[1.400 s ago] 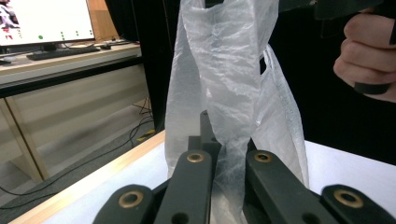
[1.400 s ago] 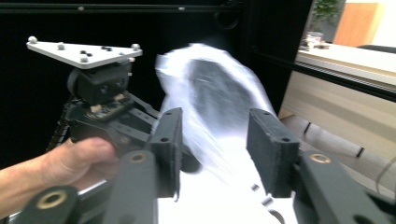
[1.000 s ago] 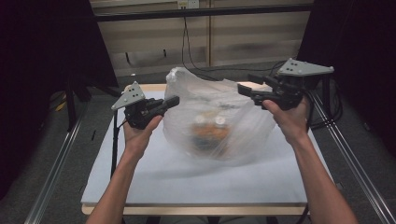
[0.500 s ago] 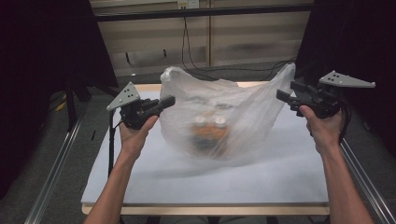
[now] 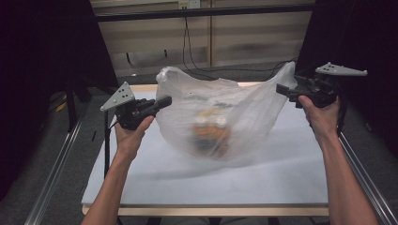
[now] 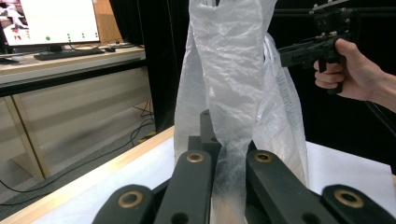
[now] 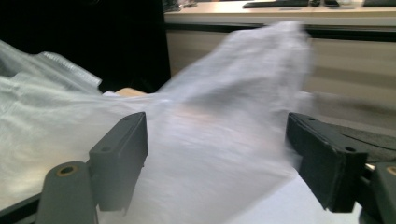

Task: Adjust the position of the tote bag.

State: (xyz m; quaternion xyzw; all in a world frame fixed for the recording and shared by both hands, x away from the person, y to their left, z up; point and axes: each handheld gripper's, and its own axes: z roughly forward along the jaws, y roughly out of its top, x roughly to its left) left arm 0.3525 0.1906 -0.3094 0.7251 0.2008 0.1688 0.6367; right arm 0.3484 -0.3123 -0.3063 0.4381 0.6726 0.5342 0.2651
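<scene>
Plastic of a thin, clear bag hangs over the white table, stretched between the two grippers; its bottom sags to the table top near the middle, though blur makes it hard to say whether it rests there. At the left, the left gripper is held in the person's left hand; in the left gripper view its jaws stand close together with a twisted strip of the bag pinched between them, so it grips the bag's left edge. Inside the bag there is something orange and white; it is blurred and I cannot tell what it is. At the right, the right gripper is held in the right hand beside the bag's raised right corner; in the right gripper view its jaws stand wide apart, with the bag film smeared by motion between and beyond them; whether the film touches either jaw is not clear. Behind the table, cables hang on a pale wall; dark curtains hide both sides.
</scene>
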